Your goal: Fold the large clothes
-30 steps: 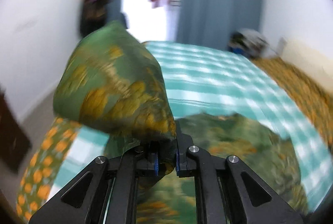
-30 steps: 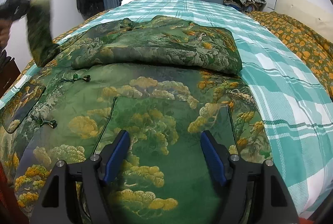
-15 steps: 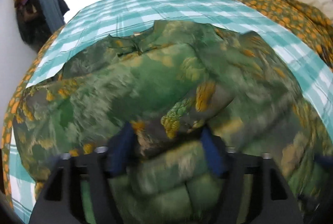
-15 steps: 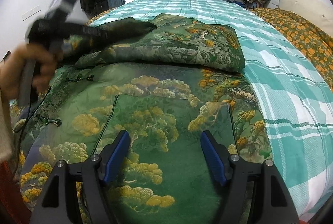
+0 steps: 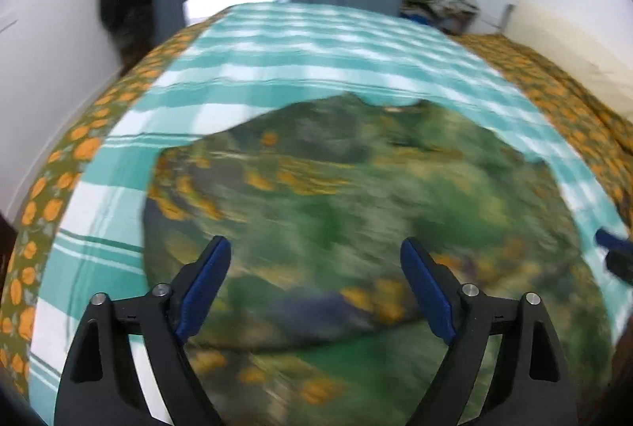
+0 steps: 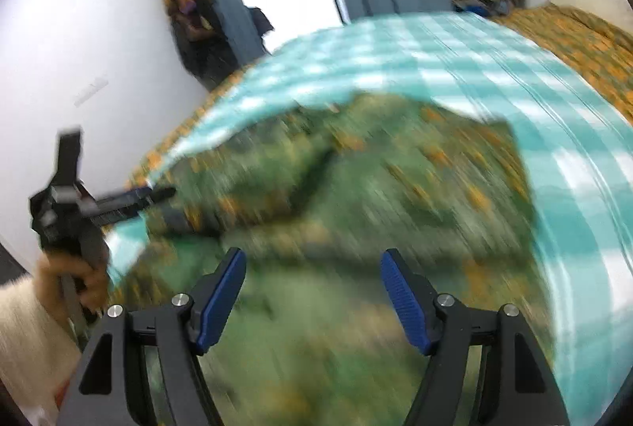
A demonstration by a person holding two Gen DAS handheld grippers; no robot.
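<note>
The green patterned garment point(image 5: 356, 196) is seen spread on the bed point(image 5: 300, 42), over the teal checked sheet. The left gripper point(image 5: 315, 281) is held with its jaws spread wide and empty; the garment lies below and ahead of them, untouched as far as the blur allows. The right gripper point(image 6: 312, 293) is likewise held with jaws spread, nothing pinched, the garment point(image 6: 376, 196) lying beneath and beyond them.
</note>
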